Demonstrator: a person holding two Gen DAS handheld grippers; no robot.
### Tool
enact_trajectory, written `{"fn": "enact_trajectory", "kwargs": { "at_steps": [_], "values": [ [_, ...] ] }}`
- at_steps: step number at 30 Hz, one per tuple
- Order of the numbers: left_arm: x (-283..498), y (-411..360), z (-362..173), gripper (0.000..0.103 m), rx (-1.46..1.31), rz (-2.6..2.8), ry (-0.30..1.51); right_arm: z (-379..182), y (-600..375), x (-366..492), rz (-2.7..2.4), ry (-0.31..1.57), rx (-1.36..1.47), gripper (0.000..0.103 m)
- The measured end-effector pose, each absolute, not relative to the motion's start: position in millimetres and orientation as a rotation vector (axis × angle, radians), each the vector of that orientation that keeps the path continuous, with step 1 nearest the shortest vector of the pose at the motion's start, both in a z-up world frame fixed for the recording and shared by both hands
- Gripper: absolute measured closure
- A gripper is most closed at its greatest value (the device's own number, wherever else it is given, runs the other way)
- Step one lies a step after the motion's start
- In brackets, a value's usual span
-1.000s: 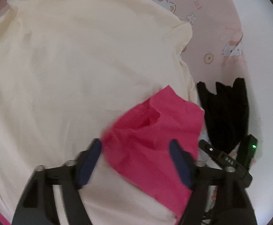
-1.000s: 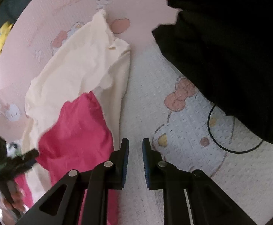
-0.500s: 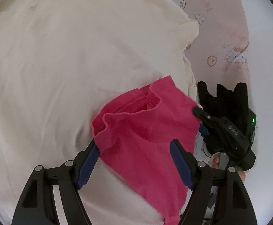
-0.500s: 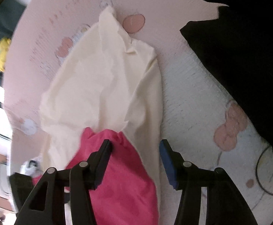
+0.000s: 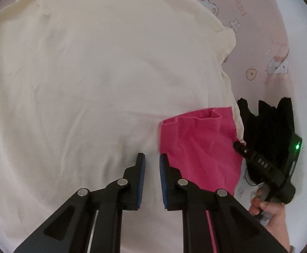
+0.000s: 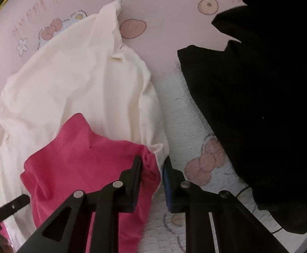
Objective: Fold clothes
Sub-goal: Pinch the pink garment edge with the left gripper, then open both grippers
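A pink garment (image 5: 197, 145) lies bunched on a large cream garment (image 5: 90, 84). My left gripper (image 5: 152, 160) is nearly shut just left of the pink cloth's edge, with only a narrow gap and nothing visibly between the pads. In the right wrist view my right gripper (image 6: 152, 164) has its jaws closed on the pink garment (image 6: 79, 160) at its right edge, beside the cream garment (image 6: 79, 88). The right gripper's body shows in the left wrist view (image 5: 265, 166), held by a hand.
A black garment (image 6: 259, 105) lies to the right on the pink cartoon-print mat (image 6: 174, 31); it also shows in the left wrist view (image 5: 267, 126). A thin black cord (image 6: 244, 189) lies by it.
My left gripper has closed from wide open and now sits left of the pink cloth. My right gripper has moved onto the pink cloth's edge and closed on it.
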State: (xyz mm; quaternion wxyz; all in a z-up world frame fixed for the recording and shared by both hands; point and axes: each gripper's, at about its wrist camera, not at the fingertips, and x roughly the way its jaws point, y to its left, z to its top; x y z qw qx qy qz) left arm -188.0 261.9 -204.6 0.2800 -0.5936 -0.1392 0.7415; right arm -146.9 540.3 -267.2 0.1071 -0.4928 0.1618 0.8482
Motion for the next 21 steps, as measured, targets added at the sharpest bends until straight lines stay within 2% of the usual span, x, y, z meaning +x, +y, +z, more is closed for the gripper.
{"fn": "enact_trajectory", "kwargs": {
  "at_steps": [4,6,7,8,9,10,11,18,20,21],
  "values": [
    [-187.1,261.1,-202.1,0.091,-1.585,1.951,-0.367,-266.2,542.5,-136.7,2.509,0.506,-1.453,0.080],
    [-188.8,261.9,-204.1,0.090,-1.606,1.868,-0.478,-263.4,548.1,-127.5,2.491,0.561,-1.451,0.066],
    [-189.6,262.3,-205.1,0.084,-1.615,1.826,-0.532,-260.5,547.6,-124.5,2.485,0.584,-1.438,0.056],
    [-190.3,262.7,-205.8,0.069,-1.621,1.787,-0.582,-256.4,548.7,-121.4,2.494,0.606,-1.415,0.051],
    [-188.4,262.6,-203.0,0.056,-1.602,1.798,-0.592,-252.3,548.5,-118.0,2.512,0.616,-1.405,0.049],
    [-186.6,262.6,-200.3,0.032,-1.584,1.807,-0.600,-248.3,548.0,-114.5,2.531,0.624,-1.398,0.048],
    [-184.6,263.6,-197.1,0.027,-1.568,1.807,-0.595,-246.5,547.3,-110.1,2.535,0.627,-1.407,0.048],
    [-175.5,291.0,-194.2,0.027,-1.606,1.771,-0.407,-220.0,515.9,-47.5,2.597,0.501,-1.376,0.046],
    [-168.4,294.5,-195.1,0.027,-1.607,1.769,-0.389,-212.1,500.2,-21.0,2.634,0.482,-1.329,0.032],
    [-164.9,294.8,-195.4,0.027,-1.603,1.770,-0.388,-210.8,494.7,-14.3,2.650,0.481,-1.314,0.030]
  ]
}}
